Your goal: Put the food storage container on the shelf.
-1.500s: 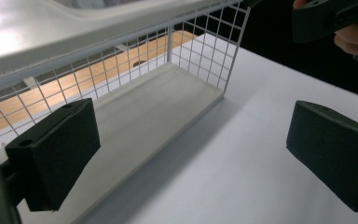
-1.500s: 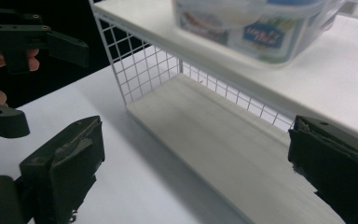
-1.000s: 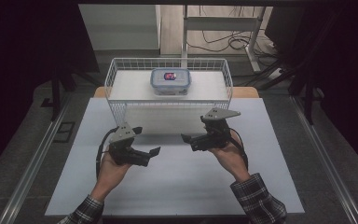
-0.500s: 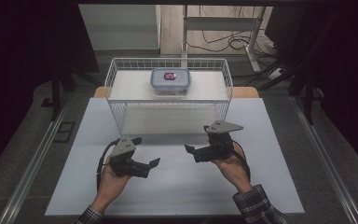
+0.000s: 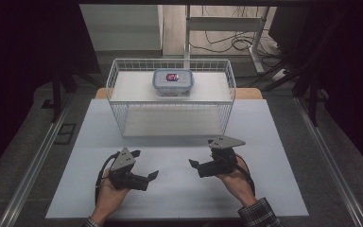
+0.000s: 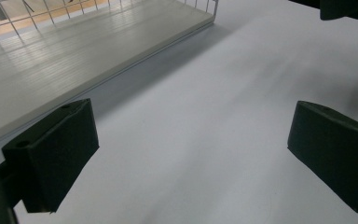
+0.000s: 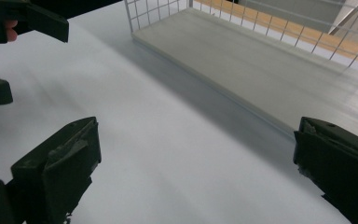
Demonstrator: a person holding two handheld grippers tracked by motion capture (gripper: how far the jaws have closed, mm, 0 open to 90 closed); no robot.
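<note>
on the white table (image 5: 274, 189) sit two wide-open, empty grippers, left (image 5: 152, 176) and right (image 5: 193, 164), before one wire basket (image 5: 118, 90) holding one lidded container (image 5: 172, 82).

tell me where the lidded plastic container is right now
In the high view the lidded plastic container sits inside the white wire basket, against its far wall near the middle, beyond both grippers.

No writing can be read anywhere; the label on the container's lid (image 5: 172, 76) is too small.

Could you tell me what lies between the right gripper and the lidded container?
In the high view, the wire basket's near wall stands between the right gripper and the container; otherwise bare table.
</note>
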